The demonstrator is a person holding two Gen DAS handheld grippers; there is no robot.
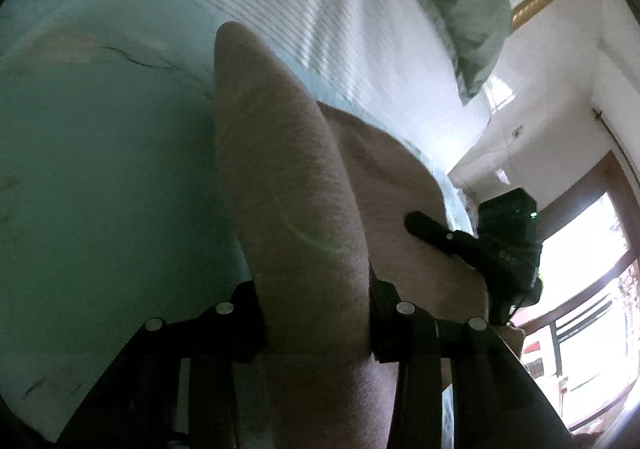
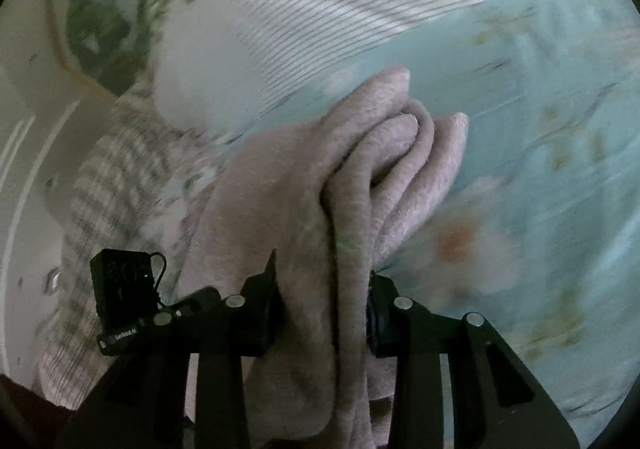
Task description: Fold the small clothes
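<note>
Left wrist: both grippers (image 1: 316, 321) (image 2: 322, 313) clamp pink cloth (image 2: 360, 177).

Left gripper (image 1: 316, 325): both fingers closed in on a thick fold of pinkish cloth (image 1: 288, 185), which fills the gap between them and rises forward. Right gripper (image 2: 322, 313): fingers likewise clamped on the bunched cloth, layers spilling out ahead of the tips. In the left view, the right gripper sits just beside, its fingertip against the same cloth.
</note>
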